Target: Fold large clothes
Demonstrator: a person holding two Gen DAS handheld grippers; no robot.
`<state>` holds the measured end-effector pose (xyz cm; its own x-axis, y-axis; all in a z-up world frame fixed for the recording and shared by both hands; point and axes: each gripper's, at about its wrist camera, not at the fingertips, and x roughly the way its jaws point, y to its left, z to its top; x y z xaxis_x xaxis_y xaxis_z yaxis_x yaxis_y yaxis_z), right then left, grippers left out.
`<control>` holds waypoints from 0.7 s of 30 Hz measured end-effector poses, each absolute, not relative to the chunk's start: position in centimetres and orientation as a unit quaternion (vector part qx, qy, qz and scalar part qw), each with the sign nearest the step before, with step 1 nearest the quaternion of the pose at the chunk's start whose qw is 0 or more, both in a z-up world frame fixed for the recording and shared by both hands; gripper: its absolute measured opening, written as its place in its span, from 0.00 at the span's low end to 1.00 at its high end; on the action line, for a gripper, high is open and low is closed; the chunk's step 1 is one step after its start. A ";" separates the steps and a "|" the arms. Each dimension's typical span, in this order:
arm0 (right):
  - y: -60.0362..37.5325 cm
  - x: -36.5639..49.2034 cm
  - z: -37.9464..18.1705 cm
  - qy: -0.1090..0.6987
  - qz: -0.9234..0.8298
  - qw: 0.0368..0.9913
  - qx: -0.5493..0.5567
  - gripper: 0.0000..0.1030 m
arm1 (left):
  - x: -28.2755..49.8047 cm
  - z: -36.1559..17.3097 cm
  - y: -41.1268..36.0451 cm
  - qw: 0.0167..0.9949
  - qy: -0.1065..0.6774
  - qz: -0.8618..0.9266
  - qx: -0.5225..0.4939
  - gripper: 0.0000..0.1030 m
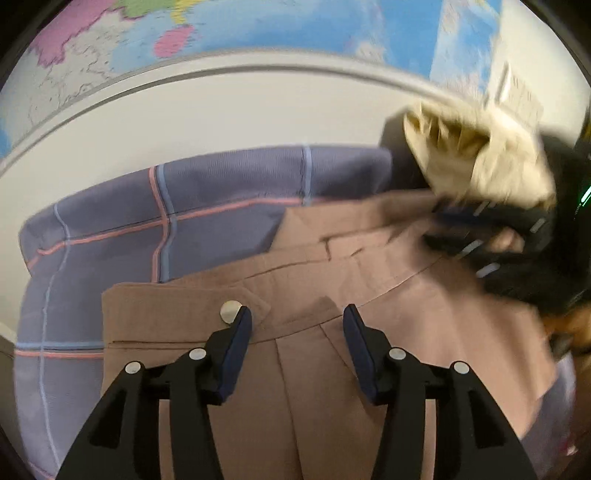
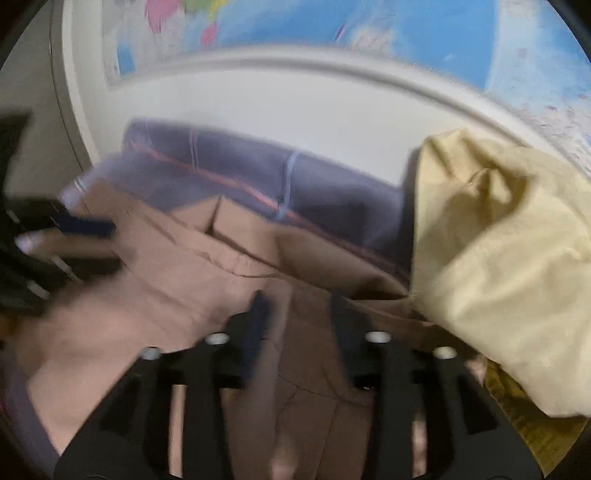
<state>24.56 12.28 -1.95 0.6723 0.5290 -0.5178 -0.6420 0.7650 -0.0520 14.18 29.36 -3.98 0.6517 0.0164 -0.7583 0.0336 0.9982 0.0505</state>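
Below, both claws (image 1: 297,325) (image 2: 297,312) agape over trousers' waistband edge (image 1: 258,288).

Left wrist camera close above the brown trousers (image 1: 295,288), looking forward past its own fingers toward the map (image 1: 258,26) wall, right wrist camera close too, facing the same way, blurry, both views share trousers, purple bedding (image 2: 258,177), map, yellow cloth (image 2: 498,258).

No text, label or number can be read in either view. The colourful wall map (image 1: 258,26) surely carries print, but it is too blurred and too small to make out any word.
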 end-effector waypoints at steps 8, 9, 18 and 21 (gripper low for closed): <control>4.3 21.0 -2.0 0.237 0.296 0.922 -0.072 0.58 | 15.2 -4.4 29.4 0.912 0.408 0.011 0.037 0.48; 4.8 21.4 -2.8 0.246 0.282 0.924 -0.078 0.57 | 15.3 -4.5 29.3 0.913 0.406 0.014 0.039 0.48; -1.2 24.0 -3.5 0.240 0.216 0.946 0.031 0.03 | 15.4 -4.6 29.2 0.913 0.405 0.018 0.045 0.49; -1.7 24.8 -4.3 0.260 0.215 0.940 0.047 0.04 | 15.4 -4.8 29.1 0.915 0.399 0.021 0.049 0.49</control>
